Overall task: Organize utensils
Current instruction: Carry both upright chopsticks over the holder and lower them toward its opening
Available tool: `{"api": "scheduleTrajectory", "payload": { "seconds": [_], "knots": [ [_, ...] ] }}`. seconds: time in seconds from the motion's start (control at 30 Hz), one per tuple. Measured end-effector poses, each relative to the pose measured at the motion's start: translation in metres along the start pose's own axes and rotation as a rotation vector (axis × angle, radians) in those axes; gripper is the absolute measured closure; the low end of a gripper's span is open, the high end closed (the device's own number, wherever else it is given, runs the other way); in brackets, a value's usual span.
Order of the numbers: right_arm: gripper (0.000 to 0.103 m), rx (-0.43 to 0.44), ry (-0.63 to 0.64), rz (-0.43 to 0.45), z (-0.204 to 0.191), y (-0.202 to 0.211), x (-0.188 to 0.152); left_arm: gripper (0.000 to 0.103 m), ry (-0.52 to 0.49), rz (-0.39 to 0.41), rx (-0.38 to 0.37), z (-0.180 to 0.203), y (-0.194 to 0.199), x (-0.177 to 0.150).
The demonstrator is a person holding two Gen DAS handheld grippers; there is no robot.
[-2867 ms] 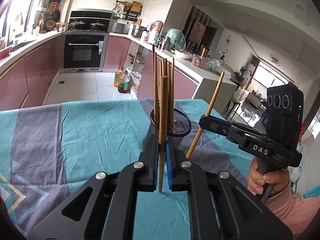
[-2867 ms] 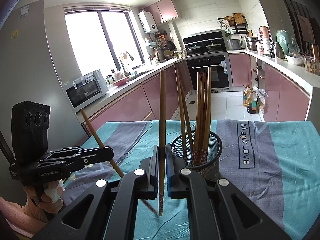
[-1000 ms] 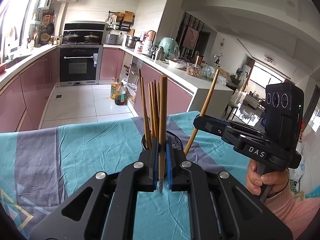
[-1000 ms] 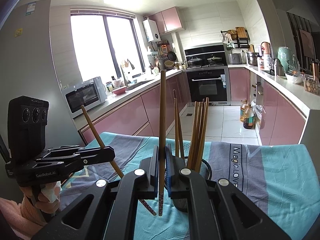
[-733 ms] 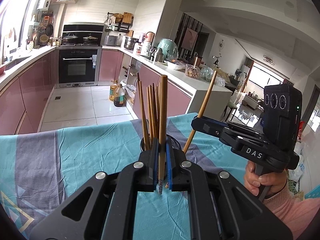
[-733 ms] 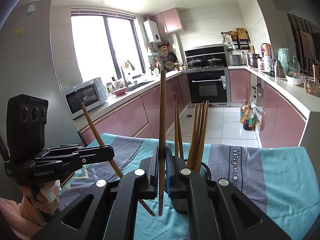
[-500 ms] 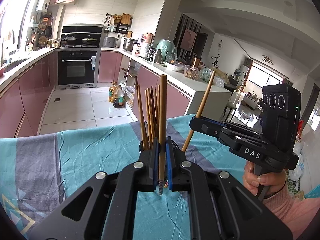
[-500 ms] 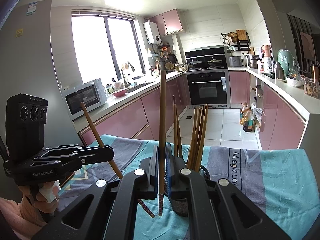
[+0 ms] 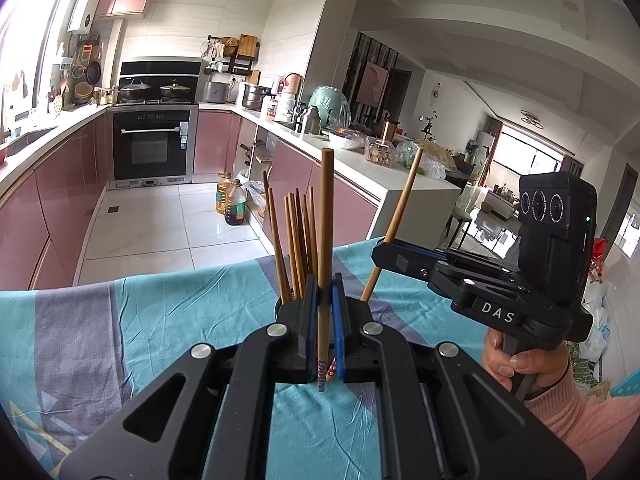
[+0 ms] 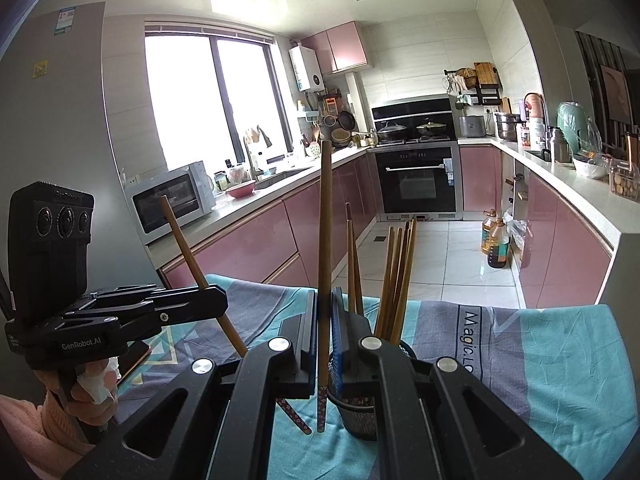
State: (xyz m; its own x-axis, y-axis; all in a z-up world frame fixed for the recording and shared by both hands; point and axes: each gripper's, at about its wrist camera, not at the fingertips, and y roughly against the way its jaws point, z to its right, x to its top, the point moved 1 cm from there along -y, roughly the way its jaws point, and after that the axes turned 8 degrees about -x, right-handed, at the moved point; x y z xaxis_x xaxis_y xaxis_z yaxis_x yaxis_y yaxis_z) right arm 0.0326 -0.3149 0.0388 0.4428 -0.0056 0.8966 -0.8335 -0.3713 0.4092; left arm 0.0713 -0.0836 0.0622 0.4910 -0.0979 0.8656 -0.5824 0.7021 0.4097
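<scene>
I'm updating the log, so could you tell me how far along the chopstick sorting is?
Done: several chopsticks stand in the mesh holder. In hand: the left tongs and right tongs each grip one chopstick, above the cloth. Left: drop both in.

The right gripper (image 9: 386, 254) reads "DAS", the left gripper (image 10: 218, 300) reads "GenRobot.AI", and the tablecloth (image 10: 560, 344) bears "Magic.LO", its end hidden.
</scene>
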Motion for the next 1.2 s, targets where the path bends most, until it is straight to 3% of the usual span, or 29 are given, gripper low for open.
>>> {"api": "scheduleTrajectory", "payload": {
  "seconds": [1.2],
  "knots": [
    [0.098, -0.001, 0.007, 0.053, 0.005, 0.001, 0.029, 0.096, -0.062, 0.069, 0.011, 0.02, 0.004, 0.027]
  ]
}}
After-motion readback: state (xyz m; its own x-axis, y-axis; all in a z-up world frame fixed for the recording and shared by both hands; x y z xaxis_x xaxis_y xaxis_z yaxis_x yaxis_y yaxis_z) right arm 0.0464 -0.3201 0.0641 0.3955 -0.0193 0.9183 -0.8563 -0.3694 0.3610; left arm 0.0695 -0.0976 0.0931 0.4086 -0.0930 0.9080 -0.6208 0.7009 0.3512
